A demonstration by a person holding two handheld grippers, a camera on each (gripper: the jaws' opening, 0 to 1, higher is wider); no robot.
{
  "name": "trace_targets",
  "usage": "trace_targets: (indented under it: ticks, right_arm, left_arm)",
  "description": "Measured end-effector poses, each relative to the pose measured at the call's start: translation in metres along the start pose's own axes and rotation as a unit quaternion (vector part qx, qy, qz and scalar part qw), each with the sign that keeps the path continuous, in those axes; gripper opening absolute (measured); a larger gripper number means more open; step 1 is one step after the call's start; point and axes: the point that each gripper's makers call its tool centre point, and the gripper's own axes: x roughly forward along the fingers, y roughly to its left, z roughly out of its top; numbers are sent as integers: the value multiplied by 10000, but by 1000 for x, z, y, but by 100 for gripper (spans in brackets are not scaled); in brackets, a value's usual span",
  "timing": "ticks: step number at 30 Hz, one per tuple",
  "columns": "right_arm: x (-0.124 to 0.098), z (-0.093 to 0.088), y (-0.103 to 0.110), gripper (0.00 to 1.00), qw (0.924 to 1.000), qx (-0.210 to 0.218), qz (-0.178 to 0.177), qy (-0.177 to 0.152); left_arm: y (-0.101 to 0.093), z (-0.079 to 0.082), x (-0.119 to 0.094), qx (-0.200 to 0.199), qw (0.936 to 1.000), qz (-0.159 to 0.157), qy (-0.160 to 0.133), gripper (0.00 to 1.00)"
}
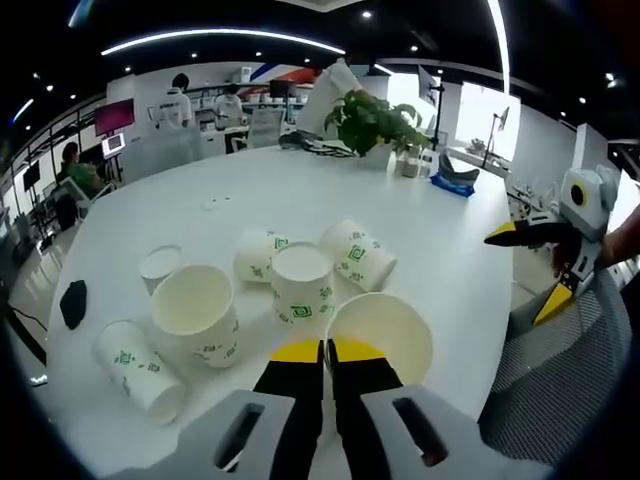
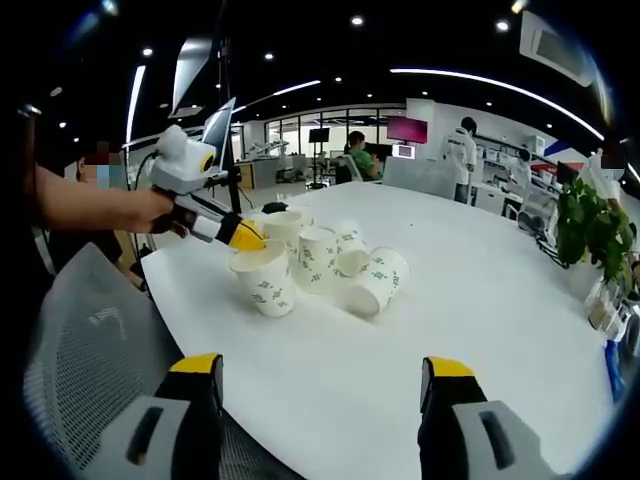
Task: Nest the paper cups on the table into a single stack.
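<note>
- Left gripper (image 1: 324, 352): yellow-tipped jaws closed on the rim of the nearest paper cup (image 1: 380, 335), an upright cup at the near table edge; in the right gripper view the same gripper (image 2: 243, 237) pinches that cup (image 2: 264, 279) at its rim.
- Right gripper (image 2: 322, 368): jaws spread wide, holding nothing, poised over the near edge of the table; the cup cluster lies beyond it, to the far left.
- Cup cluster (image 1: 300, 275): white cups with green print, grouped mid-table just beyond the held cup; some upright, some on their sides.
- Lone tipped cup (image 1: 140, 366): lies on its side, at the near left of the cluster.
- Table (image 1: 300, 185): white, round-edged.
- Potted plant (image 1: 375, 120): at the far side of the table.
- Mesh chair (image 2: 85, 340): grey, just beside the near table edge.
</note>
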Motion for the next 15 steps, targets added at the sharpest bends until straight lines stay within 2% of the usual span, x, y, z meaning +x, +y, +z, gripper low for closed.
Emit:
trace_targets:
  ticks: [15]
  right_arm:
    - [0, 1, 1, 81, 10000, -29, 17, -1]
  left_arm:
    - [-7, -9, -12, 10, 9997, -82, 212, 0]
